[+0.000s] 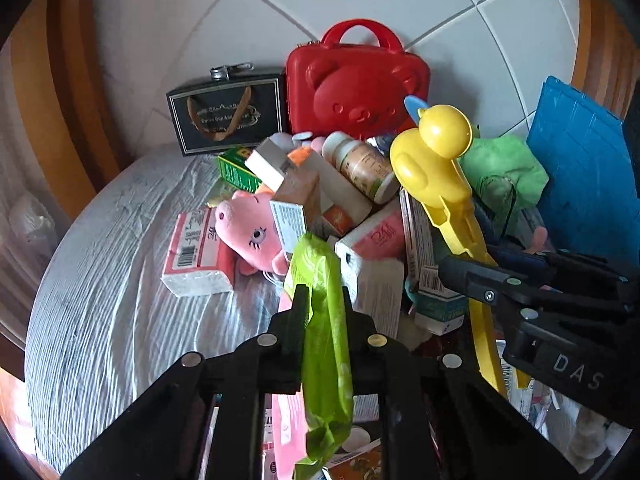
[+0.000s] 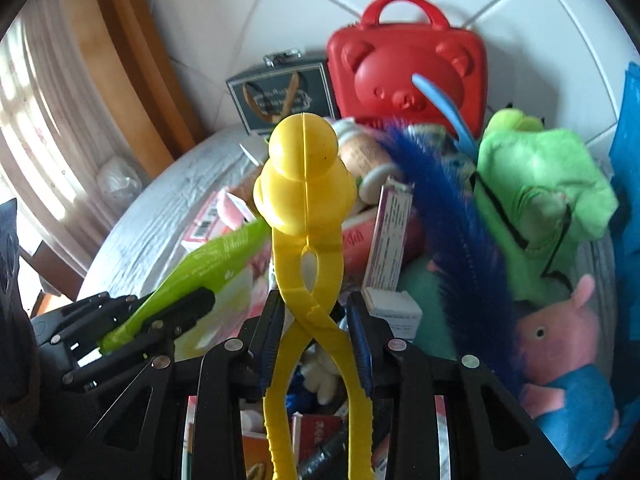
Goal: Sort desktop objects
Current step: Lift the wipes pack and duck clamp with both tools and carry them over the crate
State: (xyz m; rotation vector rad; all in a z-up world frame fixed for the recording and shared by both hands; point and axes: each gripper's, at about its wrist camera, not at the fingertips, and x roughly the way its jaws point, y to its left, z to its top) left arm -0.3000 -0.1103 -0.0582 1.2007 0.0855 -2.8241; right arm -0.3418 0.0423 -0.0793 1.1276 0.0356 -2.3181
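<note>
Upright, shut red bear case [image 1: 357, 89]

Bear case [image 1: 357, 88] stands right of gift box [image 1: 228, 114], behind bottle [image 1: 362, 166].

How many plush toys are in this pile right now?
3: a pink plush left beside the tissue pack, a green plush at right, a pink pig plush below it. More may lie buried.

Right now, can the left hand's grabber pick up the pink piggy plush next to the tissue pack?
Probably not yet. The left gripper has its jaws shut on the green packet, so it is full. The pink plush itself lies uncovered just ahead beside the tissue pack.
</note>
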